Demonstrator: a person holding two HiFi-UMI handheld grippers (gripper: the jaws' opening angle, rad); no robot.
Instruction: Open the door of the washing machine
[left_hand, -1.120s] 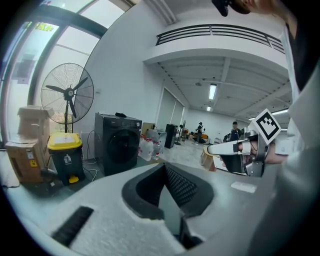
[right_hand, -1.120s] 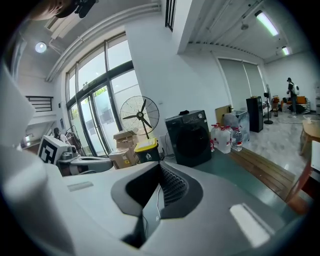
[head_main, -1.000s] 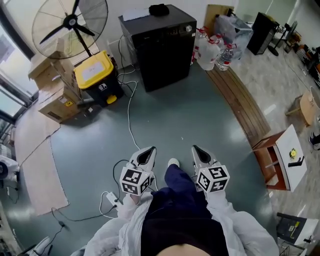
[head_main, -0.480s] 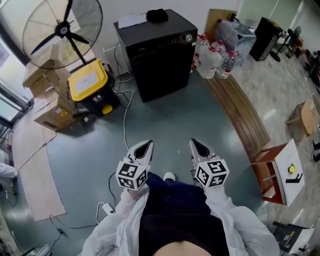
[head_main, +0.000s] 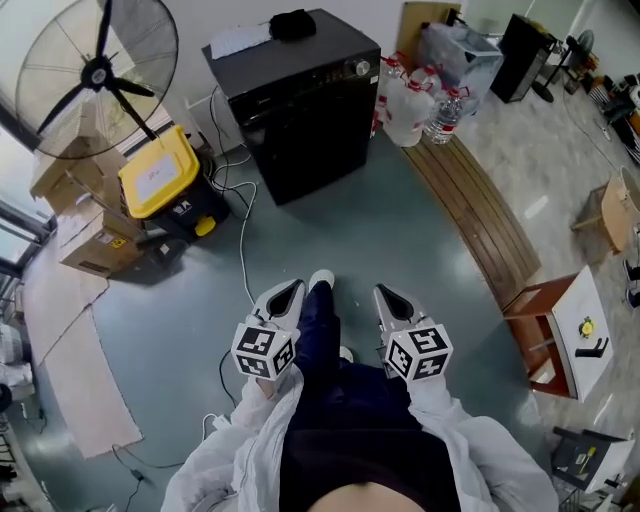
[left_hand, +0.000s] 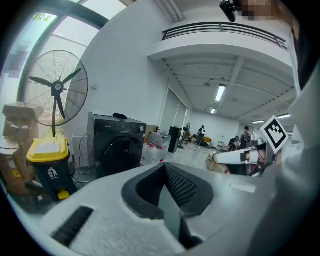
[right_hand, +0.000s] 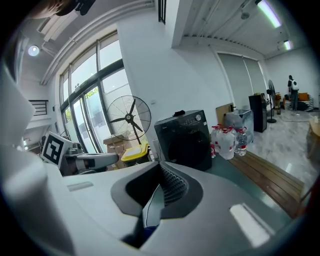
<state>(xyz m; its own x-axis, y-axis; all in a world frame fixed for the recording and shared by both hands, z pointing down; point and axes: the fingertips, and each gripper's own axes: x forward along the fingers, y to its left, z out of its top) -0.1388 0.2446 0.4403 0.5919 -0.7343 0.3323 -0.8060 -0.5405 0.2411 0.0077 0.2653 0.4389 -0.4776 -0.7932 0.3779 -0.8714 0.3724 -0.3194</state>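
Left gripper (head_main: 289, 291) and right gripper (head_main: 386, 294), closed, face washing machine (head_main: 300, 100).

You hold your left claw (head_main: 289, 292) and right claw (head_main: 386, 295) side by side above the grey floor (head_main: 400, 240), tips together, aimed at the black washing machine (head_main: 300, 95), which stands well apart from them with its door (head_main: 308, 140) shut. To its left are a yellow-lidded bin (head_main: 160, 180) and a fan (head_main: 95, 75). To its right are water bottles (head_main: 412, 105).

The washing machine (head_main: 305, 120) is black, the bin lid (head_main: 157, 178) yellow, the floor (head_main: 380, 240) grey-green.
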